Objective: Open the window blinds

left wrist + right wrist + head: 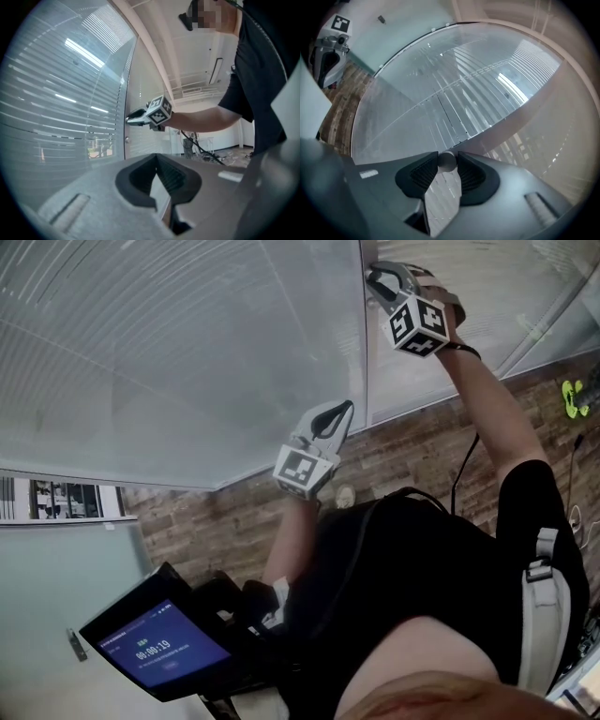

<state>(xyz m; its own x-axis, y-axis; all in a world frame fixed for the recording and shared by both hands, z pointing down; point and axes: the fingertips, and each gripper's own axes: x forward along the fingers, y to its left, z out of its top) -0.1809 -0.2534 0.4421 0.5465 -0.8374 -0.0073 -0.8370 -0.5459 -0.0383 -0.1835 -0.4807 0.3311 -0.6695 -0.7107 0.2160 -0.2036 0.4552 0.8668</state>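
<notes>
The window blinds [187, 352] hang as thin horizontal slats behind glass panes; in the left gripper view the blinds [56, 108] let some outside light through. A pale upright frame [364, 334] divides the panes. My right gripper [373, 270] reaches up to this frame. In its own view the right gripper [447, 160] is shut on a small round silver knob [446, 161], which sits between both ribbed pads. My left gripper [347, 407] hangs lower, apart from the glass, its tips together with nothing in them. The left gripper view shows the left gripper [157, 157] shut and the right gripper [129, 117] at the frame.
A tablet [155, 648] with a lit blue screen sits low at the left. The wood-patterned floor [422, 437] runs below the glass, with a cable [464, 465] and a green object [574, 397] at the right. My own body fills the lower right of the head view.
</notes>
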